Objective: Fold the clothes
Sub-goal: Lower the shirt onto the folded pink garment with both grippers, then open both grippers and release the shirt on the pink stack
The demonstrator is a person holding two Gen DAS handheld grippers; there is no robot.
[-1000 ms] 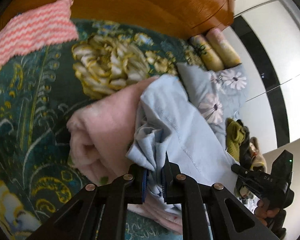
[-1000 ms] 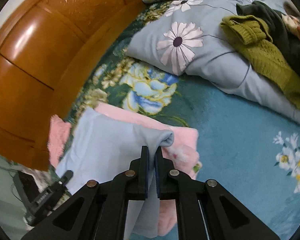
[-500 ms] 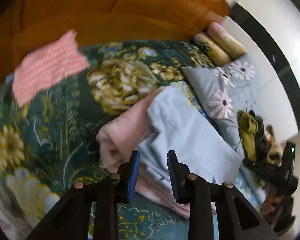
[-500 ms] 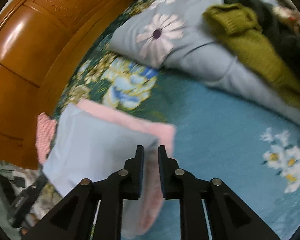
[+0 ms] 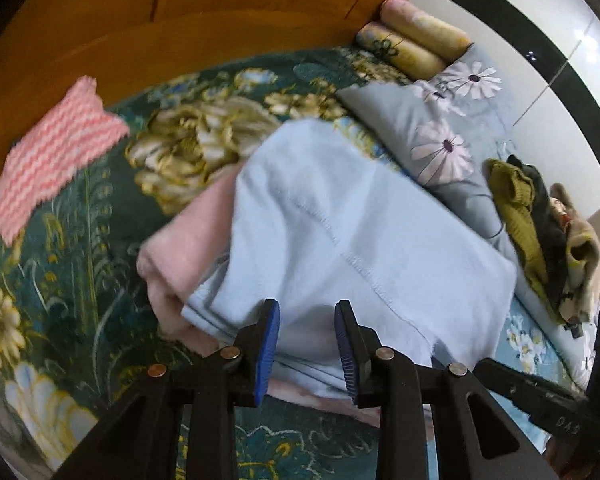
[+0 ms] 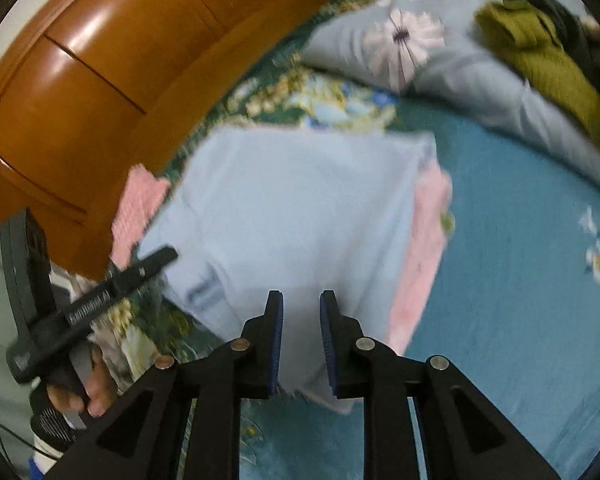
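Observation:
A folded light blue garment (image 5: 340,220) (image 6: 292,208) lies flat on top of a folded pink garment (image 5: 188,240) (image 6: 424,240) on the floral bedspread (image 5: 60,260). My left gripper (image 5: 307,308) hovers open over the blue garment's near edge, and its blue pads grip nothing. My right gripper (image 6: 301,300) is over the same garment from the other side; its jaws are opening and no cloth is pinched between them. The left gripper's body (image 6: 100,296) shows in the right wrist view, held by a hand (image 6: 92,392).
A wooden headboard (image 5: 220,20) (image 6: 100,80) borders the bed. A pink-and-white zigzag knit (image 5: 56,152) (image 6: 140,200) lies near it. A daisy-print pillow (image 5: 440,140) (image 6: 420,48) carries an olive sweater and dark clothes (image 5: 516,200) (image 6: 540,52). Two rolled bolsters (image 5: 416,36) sit behind.
Both grippers were shut on bunched blue cloth; they have let go, opened and drawn back. The blue garment now lies spread flat over the pink one.

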